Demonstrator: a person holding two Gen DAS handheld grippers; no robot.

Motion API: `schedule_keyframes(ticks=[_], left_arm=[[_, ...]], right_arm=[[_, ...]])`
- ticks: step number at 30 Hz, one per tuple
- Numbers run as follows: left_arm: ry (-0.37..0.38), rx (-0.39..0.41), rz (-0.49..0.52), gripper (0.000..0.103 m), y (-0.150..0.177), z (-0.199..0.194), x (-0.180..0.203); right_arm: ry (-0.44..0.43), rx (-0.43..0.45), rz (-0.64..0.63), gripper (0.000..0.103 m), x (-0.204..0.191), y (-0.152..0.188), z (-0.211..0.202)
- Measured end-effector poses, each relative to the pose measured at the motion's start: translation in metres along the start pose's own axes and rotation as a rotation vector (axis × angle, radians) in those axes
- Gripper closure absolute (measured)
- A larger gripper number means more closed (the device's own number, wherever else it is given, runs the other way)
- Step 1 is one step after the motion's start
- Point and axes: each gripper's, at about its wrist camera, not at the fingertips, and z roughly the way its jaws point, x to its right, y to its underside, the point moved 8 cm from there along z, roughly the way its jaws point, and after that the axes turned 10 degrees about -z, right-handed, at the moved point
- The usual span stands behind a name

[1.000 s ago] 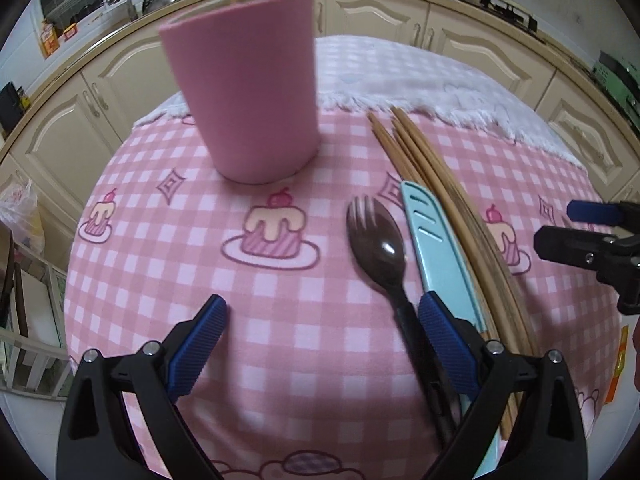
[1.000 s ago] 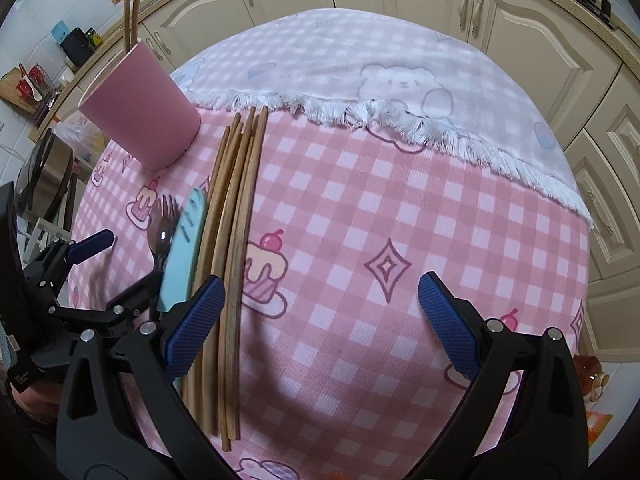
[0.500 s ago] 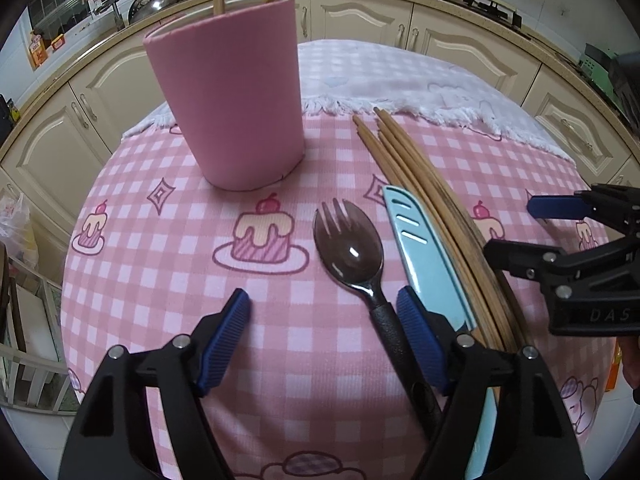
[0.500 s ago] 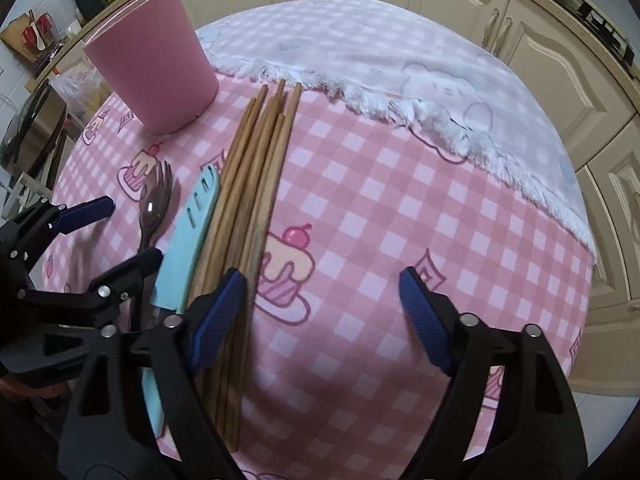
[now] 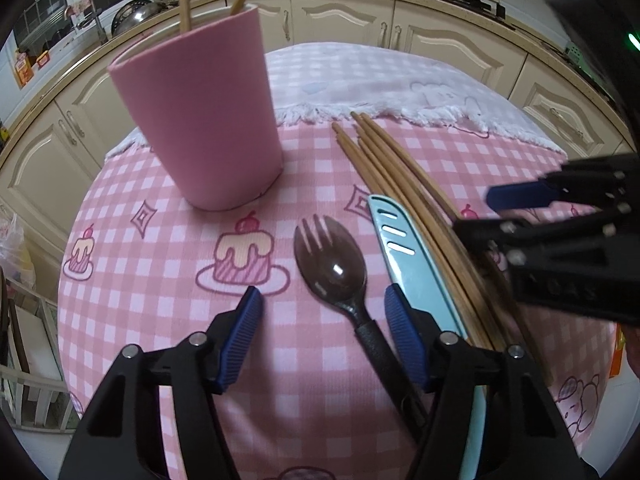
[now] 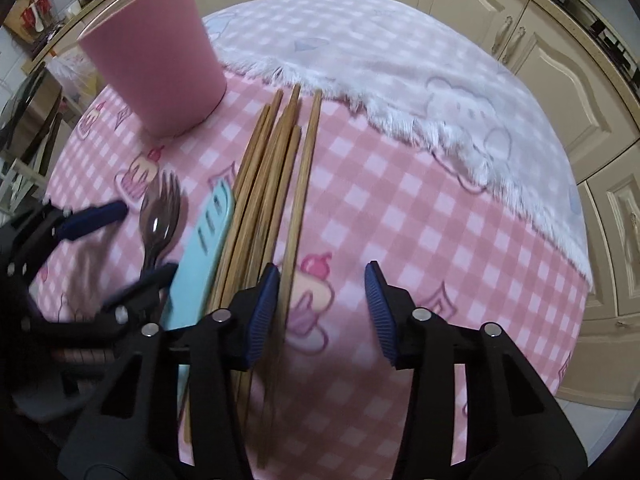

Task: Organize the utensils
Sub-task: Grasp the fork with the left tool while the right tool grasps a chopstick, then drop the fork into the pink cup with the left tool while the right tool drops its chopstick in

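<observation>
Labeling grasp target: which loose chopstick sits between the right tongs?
The outermost chopstick, farthest from the blue knife. It alone runs inside the closing right tongs; the rest of the bundle lies outside them.

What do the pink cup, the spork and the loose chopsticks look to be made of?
Pink cup: matte, probably plastic or silicone; no glare.
Spork: glossy, translucent brown plastic; bright highlight in the bowl.
Chopsticks: bare wood or bamboo; tan, with visible grain.

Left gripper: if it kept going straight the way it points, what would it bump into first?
Most likely the dark spork. The left gripper is closing, with the spork's handle between its fingers, not yet pinched. Depth is uncertain.
</observation>
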Motion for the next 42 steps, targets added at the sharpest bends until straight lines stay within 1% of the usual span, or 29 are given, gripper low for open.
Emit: schedule_keyframes(ticks=[3, 4, 5, 6, 7, 8, 13, 16, 19, 24, 28, 32, 33, 34, 35, 38, 42], left_arm=[[0.013, -0.002, 0.014, 0.050, -0.005, 0.003, 0.003], [0.018, -0.002, 0.021, 0.057, -0.007, 0.003, 0.004], [0.025, -0.002, 0.026, 0.068, -0.008, 0.003, 0.006], [0.030, -0.004, 0.028, 0.070, -0.008, 0.003, 0.007], [0.038, -0.008, 0.030, 0.070, -0.009, 0.003, 0.008], [0.054, -0.013, 0.029, 0.071, -0.009, 0.003, 0.009], [0.128, -0.011, 0.005, 0.073, -0.008, -0.005, 0.005], [0.155, 0.017, -0.005, 0.074, -0.009, -0.013, 0.001], [0.179, 0.064, -0.014, 0.075, -0.012, -0.028, -0.003], [0.218, 0.188, -0.007, 0.075, -0.020, -0.060, -0.002], [0.251, 0.308, 0.010, 0.075, -0.027, -0.090, -0.002], [0.271, 0.389, 0.022, 0.076, -0.038, -0.111, -0.001], [0.272, 0.403, 0.022, 0.078, -0.040, -0.116, -0.002], [0.274, 0.410, 0.021, 0.099, -0.044, -0.119, -0.003], [0.287, 0.407, 0.014, 0.100, -0.047, -0.123, -0.004], [0.291, 0.434, 0.007, 0.100, -0.054, -0.133, -0.007], [0.290, 0.445, -0.003, 0.100, -0.064, -0.136, -0.014]], right_arm=[[0.007, -0.002, -0.005, 0.069, 0.001, -0.009, 0.004], [0.008, -0.002, -0.012, 0.071, 0.000, -0.012, 0.005], [0.006, 0.002, -0.020, 0.073, -0.001, -0.015, 0.005], [0.001, 0.006, -0.023, 0.082, -0.001, -0.017, 0.006], [-0.019, 0.011, -0.019, 0.095, -0.002, -0.019, 0.006], [-0.033, 0.016, -0.010, 0.096, -0.002, -0.019, 0.005], [-0.098, 0.063, 0.057, 0.097, 0.007, -0.013, 0.000], [-0.131, 0.115, 0.090, 0.097, 0.011, -0.011, -0.011], [-0.159, 0.174, 0.134, 0.097, 0.017, -0.008, -0.026], [-0.190, 0.288, 0.176, 0.098, 0.024, -0.010, -0.054], [-0.193, 0.371, 0.207, 0.098, 0.032, -0.013, -0.074], [-0.183, 0.458, 0.220, 0.098, 0.035, -0.018, -0.095], [-0.181, 0.475, 0.219, 0.098, 0.037, -0.019, -0.099], [-0.180, 0.498, 0.220, 0.098, 0.038, -0.022, -0.106], [-0.179, 0.515, 0.222, 0.098, 0.039, -0.024, -0.110], [-0.169, 0.580, 0.218, 0.098, 0.040, -0.034, -0.128], [-0.165, 0.598, 0.211, 0.098, 0.040, -0.043, -0.135]])
